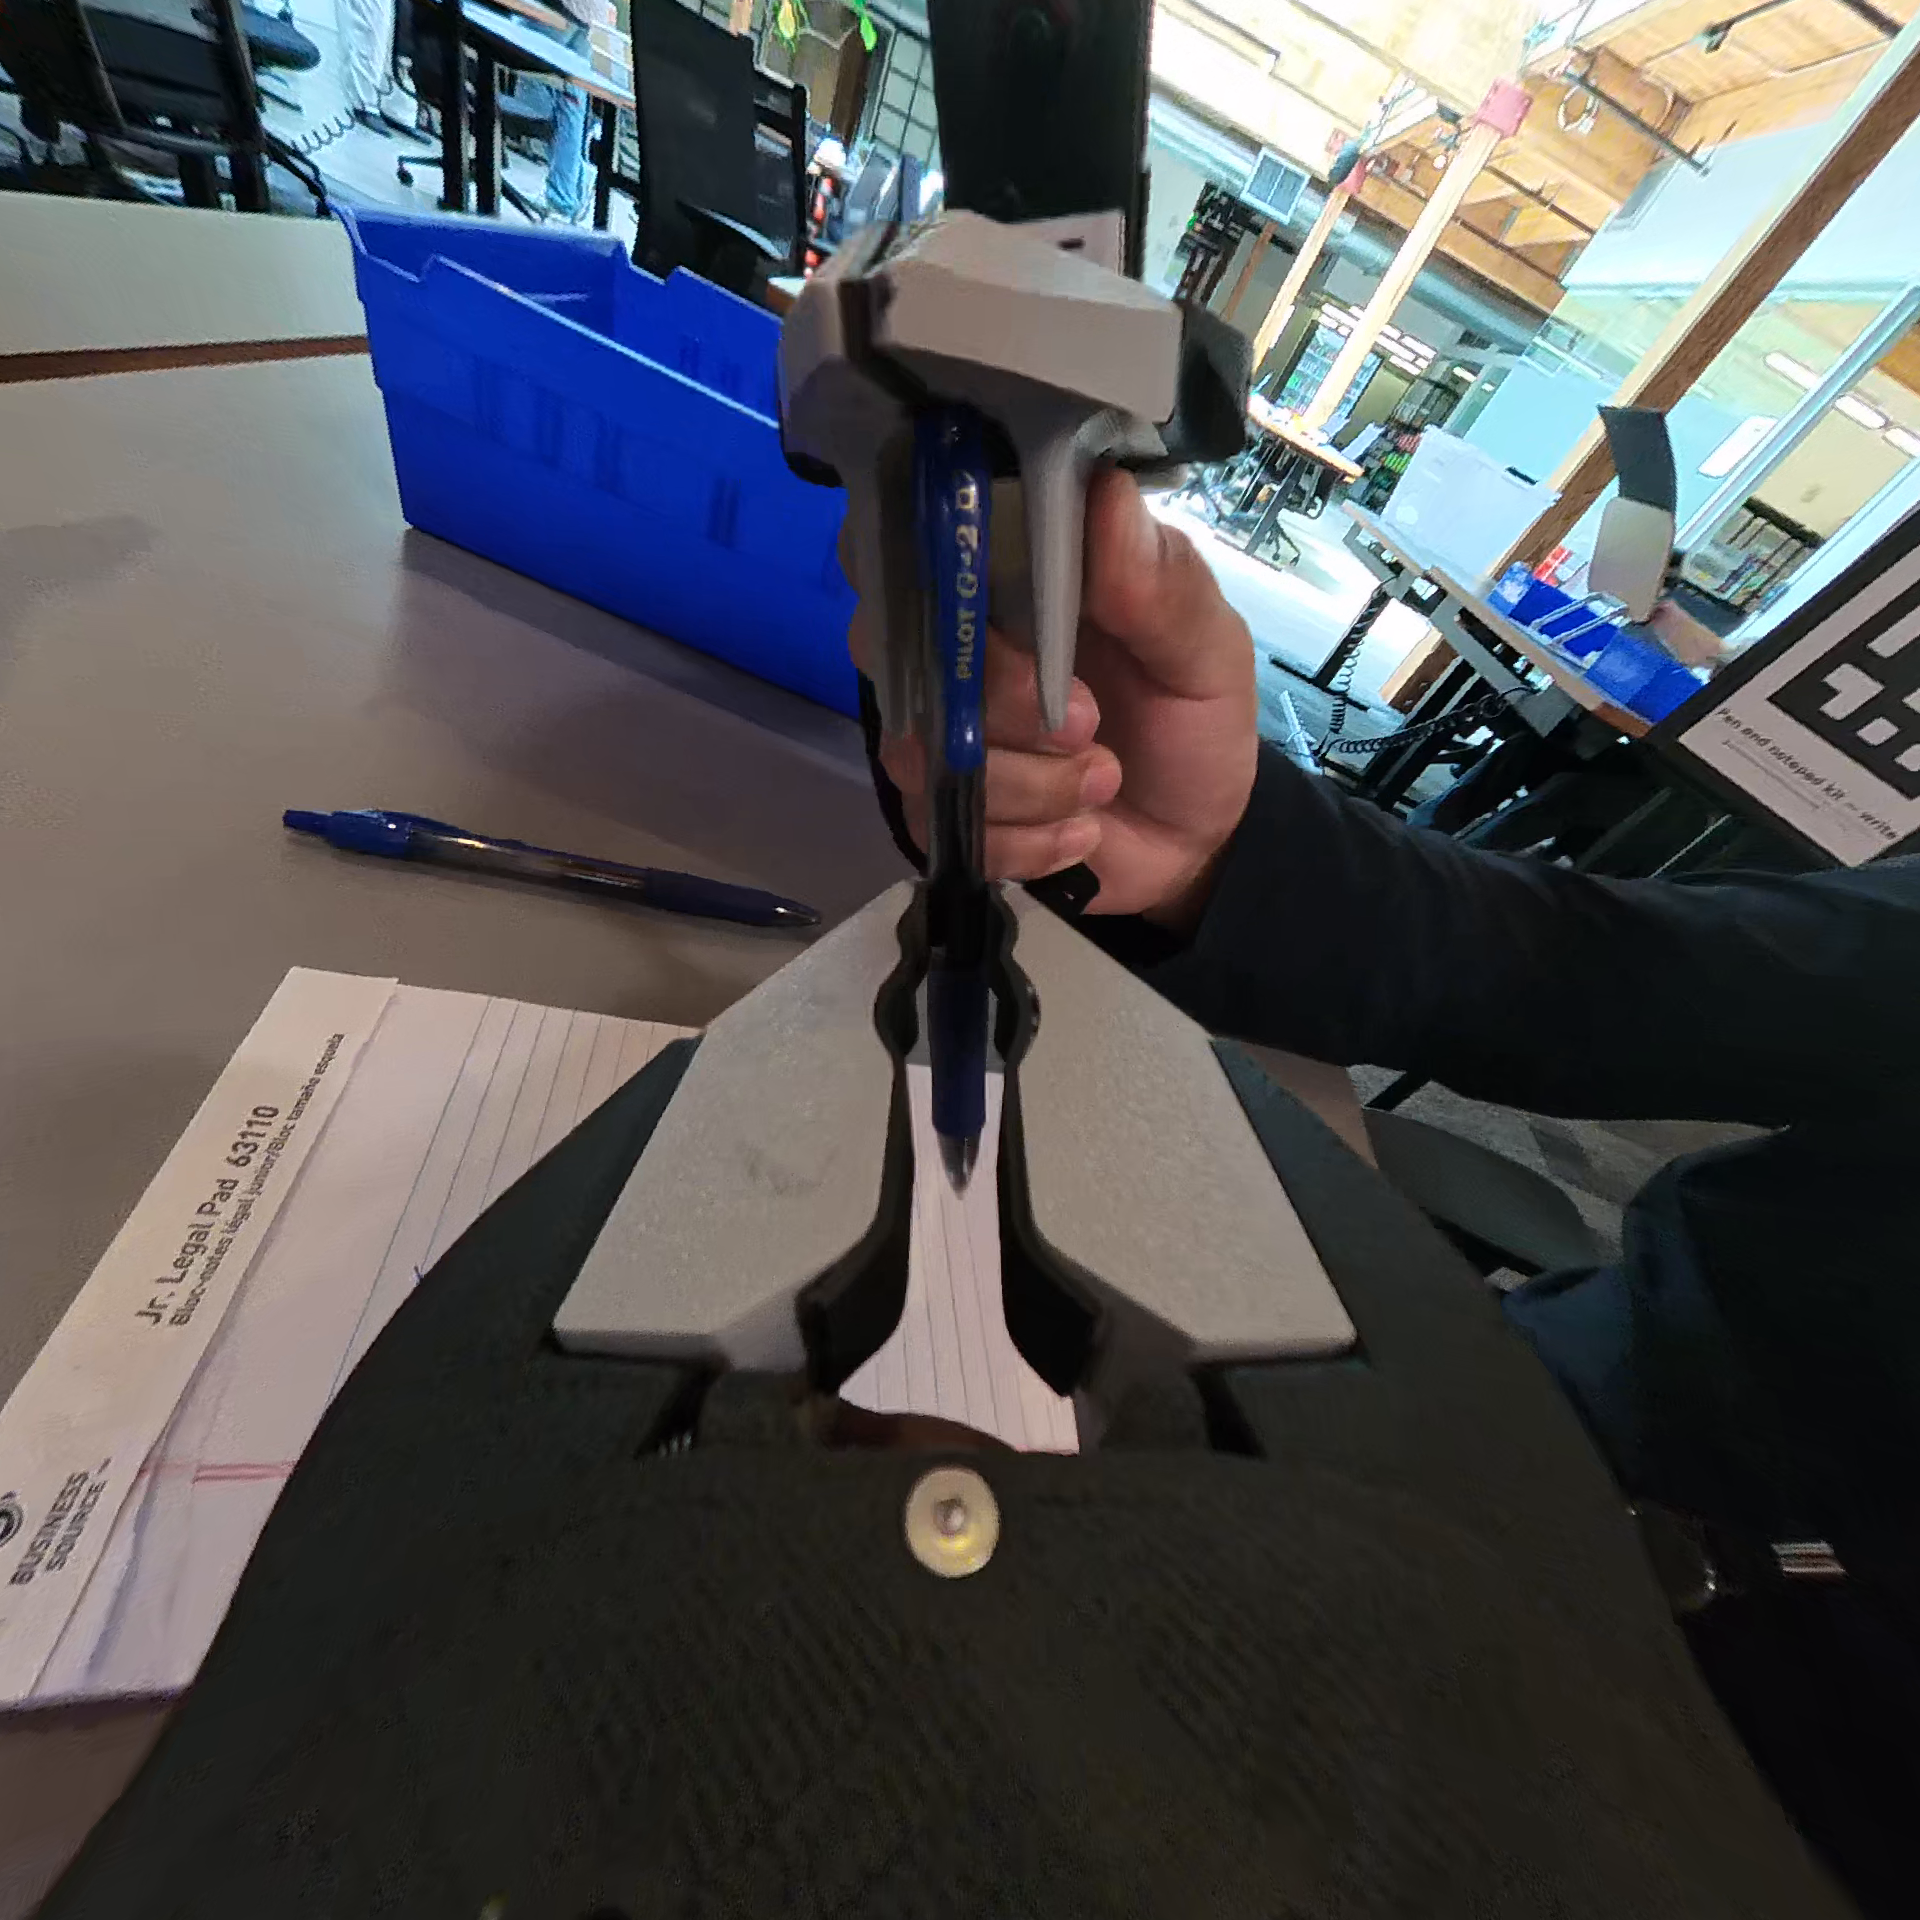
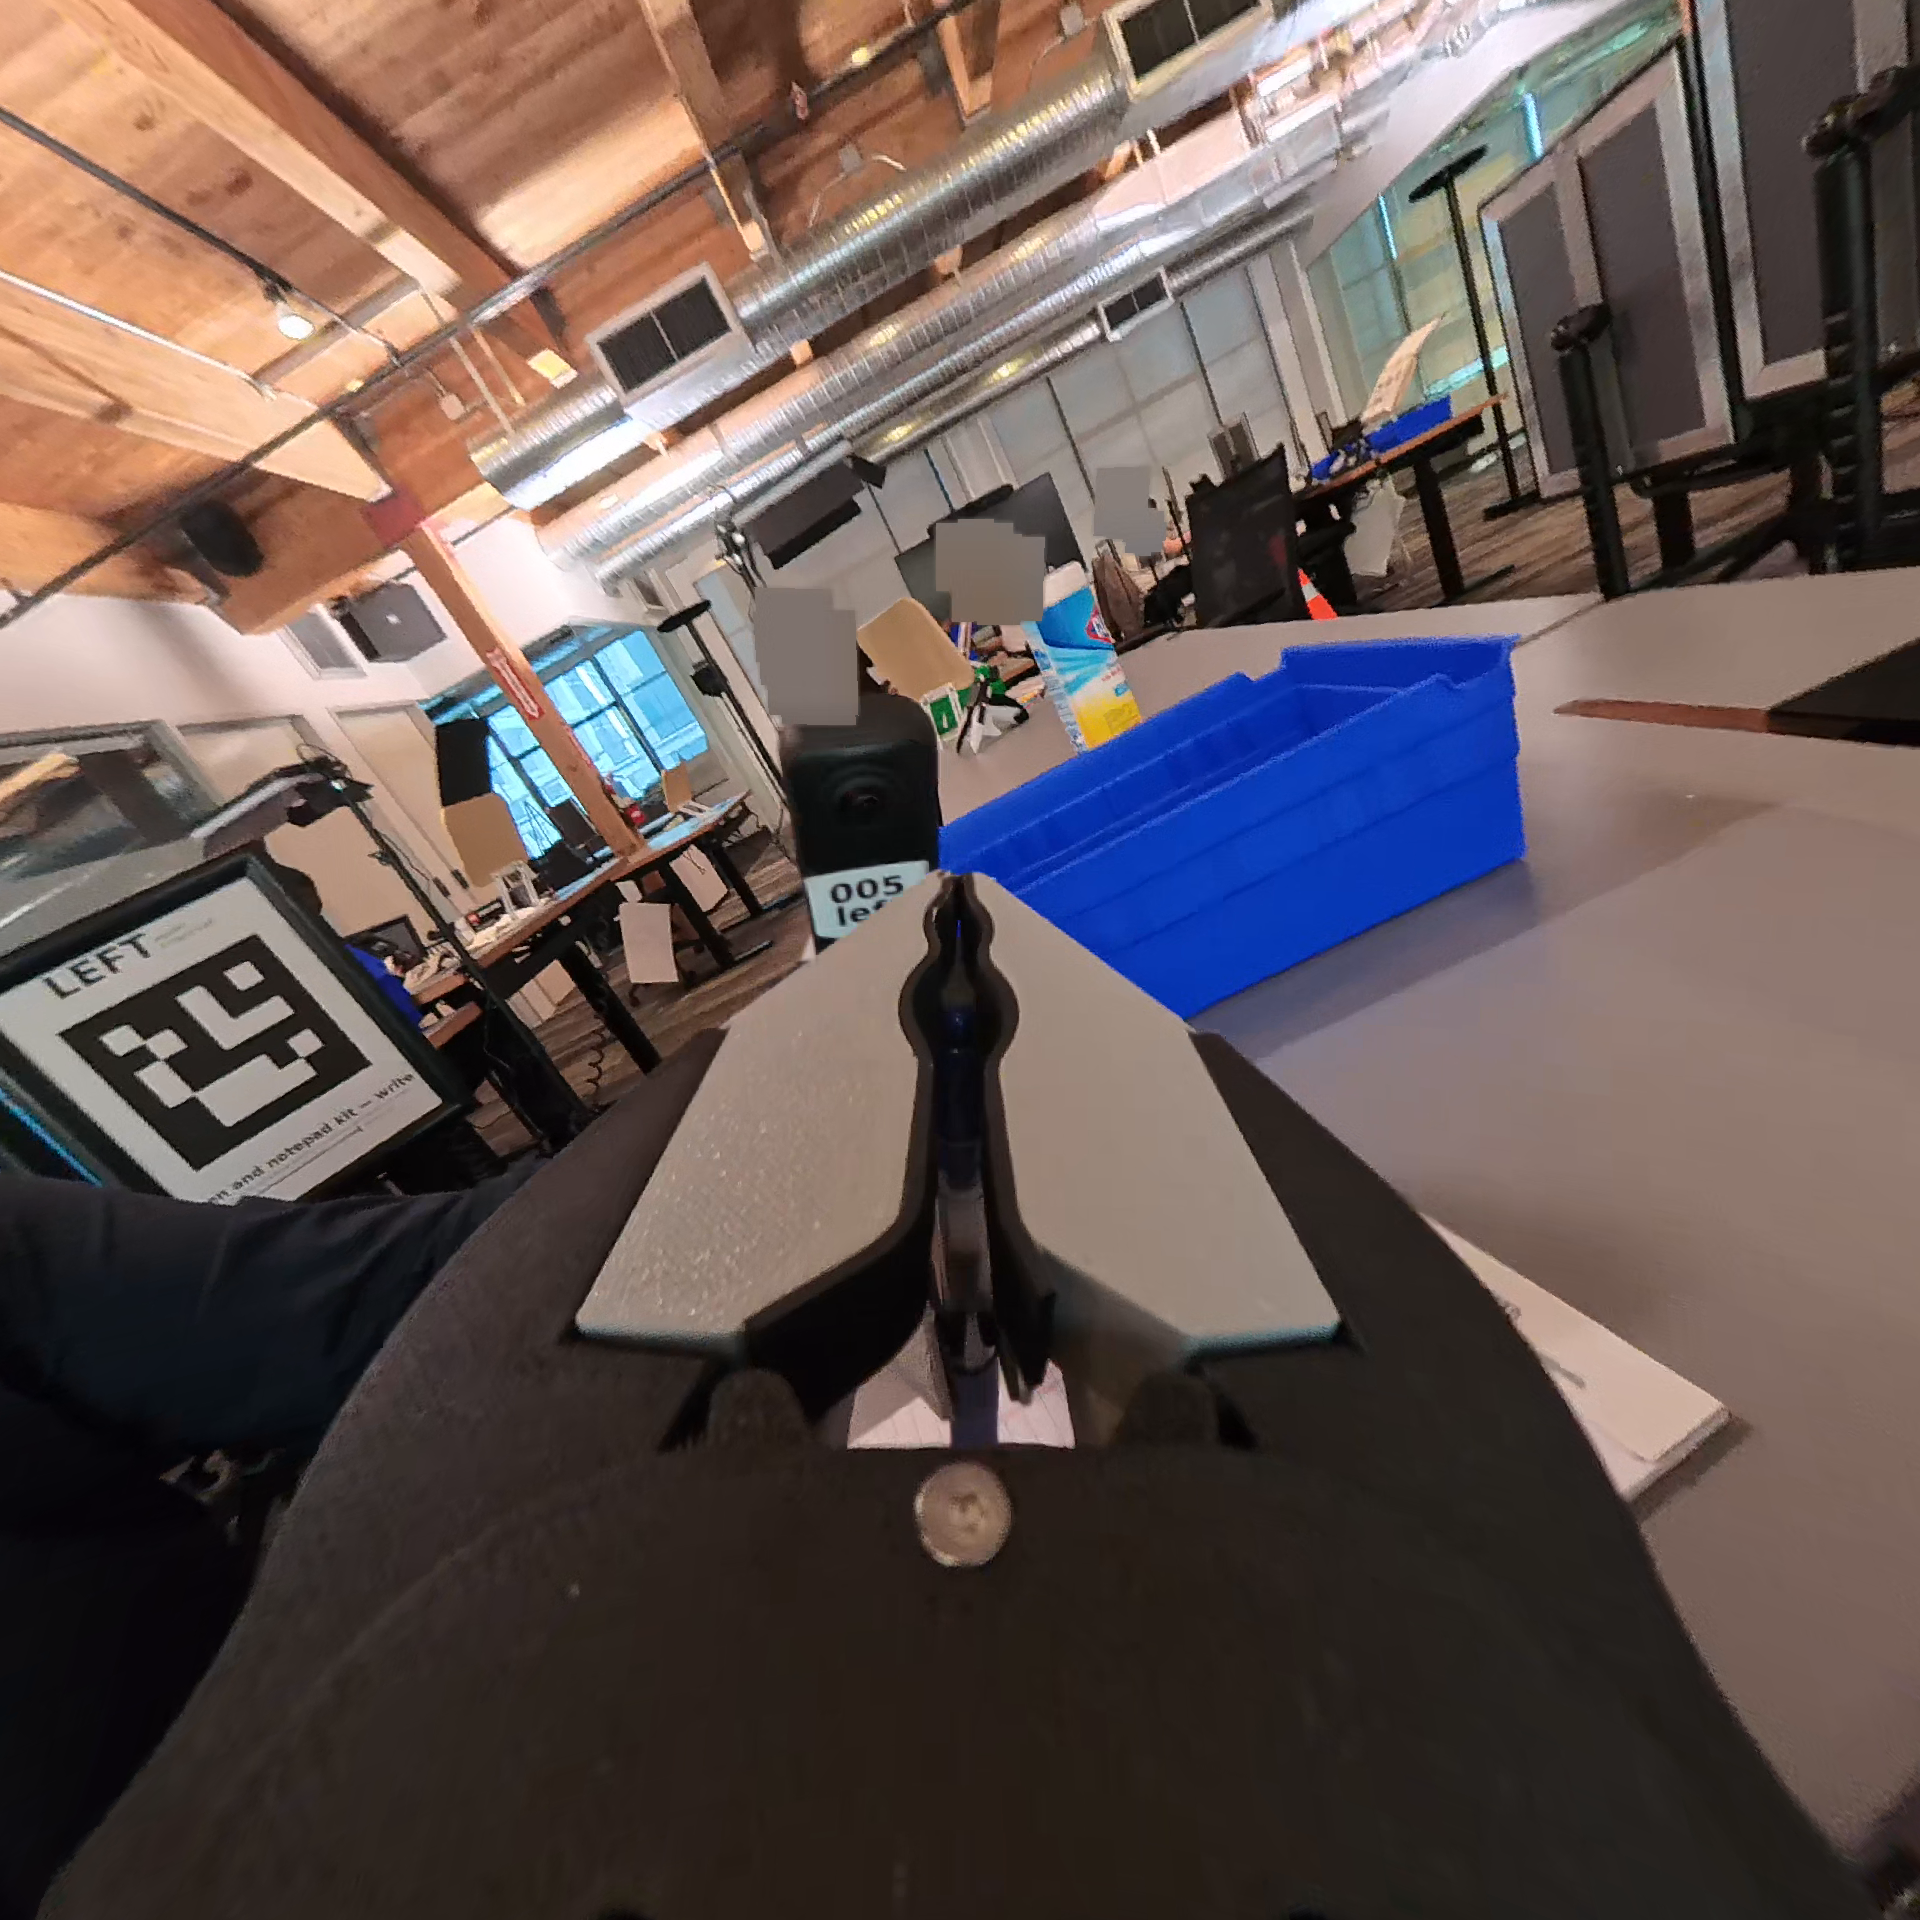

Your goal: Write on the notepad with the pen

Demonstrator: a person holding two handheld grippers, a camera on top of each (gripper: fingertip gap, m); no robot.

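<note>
A blue pen (image 1: 961, 582) stands nearly upright with its tip just above the white lined notepad (image 1: 416, 1143) on the grey table. My left gripper (image 1: 956, 904) is shut on the pen's lower grip. My right gripper (image 1: 971, 696), held by a hand, points down and is shut on the upper barrel. In the right wrist view the right gripper (image 2: 958, 904) is closed, and the pen (image 2: 951, 1091) runs along between its fingers. The notepad (image 2: 1579, 1382) lies below it. The pen tip's contact with the paper cannot be told.
A second blue pen (image 1: 540, 868) lies on the table (image 1: 208, 623) beyond the notepad. A blue plastic bin (image 1: 582, 416) stands farther back and also shows in the right wrist view (image 2: 1299, 790). A framed marker sign (image 2: 208, 1039) stands at the table's side. Spacing between my two grippers at the tips: around 9 cm.
</note>
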